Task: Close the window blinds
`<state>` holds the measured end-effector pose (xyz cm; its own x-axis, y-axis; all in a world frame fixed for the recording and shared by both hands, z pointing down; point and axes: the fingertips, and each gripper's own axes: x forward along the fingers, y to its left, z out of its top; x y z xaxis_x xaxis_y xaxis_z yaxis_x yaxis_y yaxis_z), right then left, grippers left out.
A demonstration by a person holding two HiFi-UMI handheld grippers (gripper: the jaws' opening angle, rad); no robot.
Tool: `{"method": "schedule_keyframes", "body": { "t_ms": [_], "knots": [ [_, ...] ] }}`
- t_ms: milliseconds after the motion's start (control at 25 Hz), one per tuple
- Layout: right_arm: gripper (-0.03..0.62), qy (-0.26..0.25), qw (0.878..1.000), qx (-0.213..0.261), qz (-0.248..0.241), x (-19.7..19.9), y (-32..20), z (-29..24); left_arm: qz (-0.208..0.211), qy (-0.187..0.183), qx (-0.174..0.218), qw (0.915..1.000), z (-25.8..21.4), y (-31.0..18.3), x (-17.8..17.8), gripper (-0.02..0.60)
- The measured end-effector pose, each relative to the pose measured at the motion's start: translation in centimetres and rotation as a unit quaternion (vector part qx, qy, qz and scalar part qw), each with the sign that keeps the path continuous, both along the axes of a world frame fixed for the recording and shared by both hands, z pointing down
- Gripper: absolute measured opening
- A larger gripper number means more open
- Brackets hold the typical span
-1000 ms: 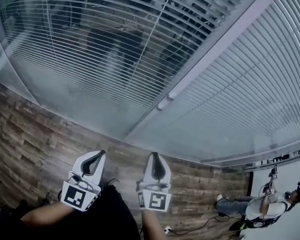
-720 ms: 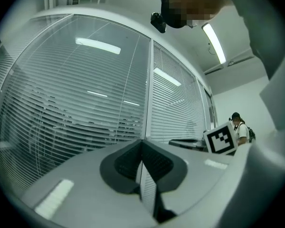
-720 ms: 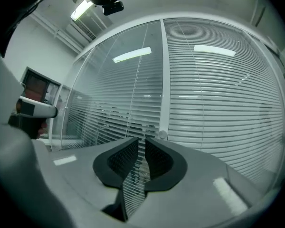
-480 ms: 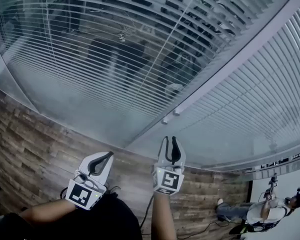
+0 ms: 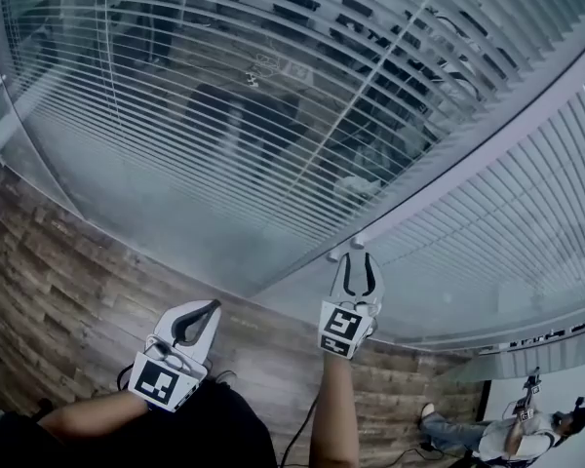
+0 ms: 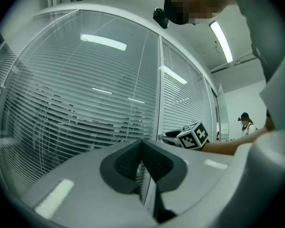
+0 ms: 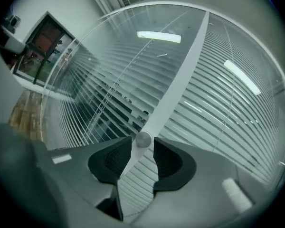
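The left window blind (image 5: 224,115) hangs behind glass with its slats part open, so dark shapes show through. The right blind (image 5: 507,242) has its slats turned flat. Between them runs a pale mullion (image 5: 487,154) with two small round knobs (image 5: 333,255) at its lower end. My right gripper (image 5: 358,273) is raised to them; its jaws are opening. In the right gripper view one knob (image 7: 143,139) sits between the pads (image 7: 115,158), which do not press on it. My left gripper (image 5: 197,320) hangs lower to the left, shut and empty, its pads (image 6: 128,159) together.
A wood-plank floor (image 5: 58,261) runs below the glass wall. Another person (image 5: 512,432) stands at the far right by the wall, also small in the left gripper view (image 6: 245,122). A power cable (image 5: 302,432) trails on the floor near my legs.
My right gripper has risen up and to the right toward the mullion's knobs, and its jaws have spread apart. The left gripper has stayed low, nearly in place.
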<state>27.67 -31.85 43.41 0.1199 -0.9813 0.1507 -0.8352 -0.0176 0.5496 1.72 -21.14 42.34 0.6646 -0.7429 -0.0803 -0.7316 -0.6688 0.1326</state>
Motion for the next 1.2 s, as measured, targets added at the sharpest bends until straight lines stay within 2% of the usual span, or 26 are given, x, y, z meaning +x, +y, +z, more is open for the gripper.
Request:
{"method": "schedule_keyframes", "body": {
  "t_ms": [200, 320, 360, 400, 440, 480, 520, 560, 600, 640, 720, 760, 800, 840, 880, 920, 1000, 1040, 1080, 1120, 1200],
  "knots": [
    [0.138, 0.035, 0.999, -0.001, -0.001, -0.1, -2.1, -0.3, -0.002, -0.001, 0.002, 1.0000, 0.0, -0.4, -0.1, 0.002],
    [0.115, 0.073, 0.997, -0.005, 0.005, 0.0, -2.7, -0.5, -0.009, 0.000, -0.005, 0.9999, -0.3, -0.6, -0.1, 0.002],
    [0.129, 0.070, 0.998, 0.000, 0.008, 0.0, -2.8, -0.8, -0.012, 0.000, -0.008, 0.9999, -0.4, -0.6, -0.1, 0.002],
    [0.128, 0.050, 0.999, 0.007, 0.009, 0.1, -2.7, -1.1, -0.015, 0.000, -0.011, 0.9998, -0.5, -0.6, -0.1, 0.002],
    [0.127, 0.009, 1.000, 0.018, 0.010, 0.2, -2.6, -1.2, -0.016, -0.001, -0.012, 0.9998, -0.5, -0.6, -0.1, 0.002],
    [0.126, -0.051, 0.998, 0.031, 0.010, 0.5, -2.5, -1.3, -0.017, -0.002, -0.011, 0.9998, -0.4, -0.5, -0.1, 0.002],
    [0.126, -0.127, 0.991, 0.047, 0.011, 0.9, -2.5, -1.2, -0.017, -0.004, -0.010, 0.9998, -0.4, -0.5, 0.0, 0.002],
    [0.126, -0.213, 0.975, 0.063, 0.011, 1.3, -2.4, -1.1, -0.016, -0.005, -0.008, 0.9998, -0.3, -0.5, 0.1, 0.002],
    [0.126, -0.301, 0.950, 0.077, 0.010, 1.7, -2.4, -1.0, -0.016, -0.006, -0.006, 0.9998, -0.2, -0.5, 0.3, 0.002],
    [0.126, -0.382, 0.920, 0.090, 0.009, 2.0, -2.4, -0.8, -0.015, -0.008, -0.004, 0.9999, -0.1, -0.5, 0.4, 0.002],
    [0.127, -0.500, 0.859, 0.108, 0.004, 2.3, -2.4, -0.7, -0.012, -0.010, -0.001, 0.9999, -0.2, -0.4, 0.6, 0.002],
    [0.127, -0.537, 0.836, 0.114, 0.000, 2.4, -2.4, -0.8, -0.011, -0.010, 0.000, 0.9999, -0.2, -0.4, 0.6, 0.002],
    [0.129, -0.558, 0.821, 0.116, -0.007, 2.4, -2.4, -0.8, -0.010, -0.011, 0.000, 0.9999, -0.3, -0.3, 0.7, 0.002],
    [0.132, -0.559, 0.821, 0.116, -0.014, 2.4, -2.5, -0.9, -0.009, -0.011, -0.001, 0.9999, -0.3, -0.2, 0.7, 0.002],
    [0.134, -0.539, 0.834, 0.112, -0.021, 2.3, -2.4, -1.0, -0.009, -0.011, -0.002, 0.9999, -0.3, -0.2, 0.8, 0.002],
    [0.133, -0.500, 0.859, 0.106, -0.028, 2.1, -2.3, -1.2, -0.010, -0.011, -0.002, 0.9999, -0.3, -0.2, 0.8, 0.002],
    [0.156, -0.380, 0.920, 0.092, -0.037, 1.5, -1.7, -1.5, -0.011, -0.009, -0.004, 0.9999, -0.3, -0.1, 0.8, 0.002],
    [0.170, -0.310, 0.947, 0.080, -0.037, 1.1, -1.5, -1.5, -0.012, -0.010, -0.005, 0.9999, -0.2, -0.1, 0.7, 0.002],
    [0.172, -0.245, 0.967, 0.063, -0.036, 0.7, -1.5, -1.3, -0.012, -0.013, -0.007, 0.9998, -0.1, -0.1, 0.7, 0.002],
    [0.172, -0.190, 0.980, 0.045, -0.033, 0.4, -1.6, -1.0, -0.012, -0.016, -0.008, 0.9998, 0.2, -0.1, 0.6, 0.002],
    [0.172, -0.098, 0.995, 0.014, -0.024, -0.1, -2.1, -0.5, -0.013, -0.020, -0.013, 0.9996, 0.5, 0.1, 0.7, 0.002]
  ]
}}
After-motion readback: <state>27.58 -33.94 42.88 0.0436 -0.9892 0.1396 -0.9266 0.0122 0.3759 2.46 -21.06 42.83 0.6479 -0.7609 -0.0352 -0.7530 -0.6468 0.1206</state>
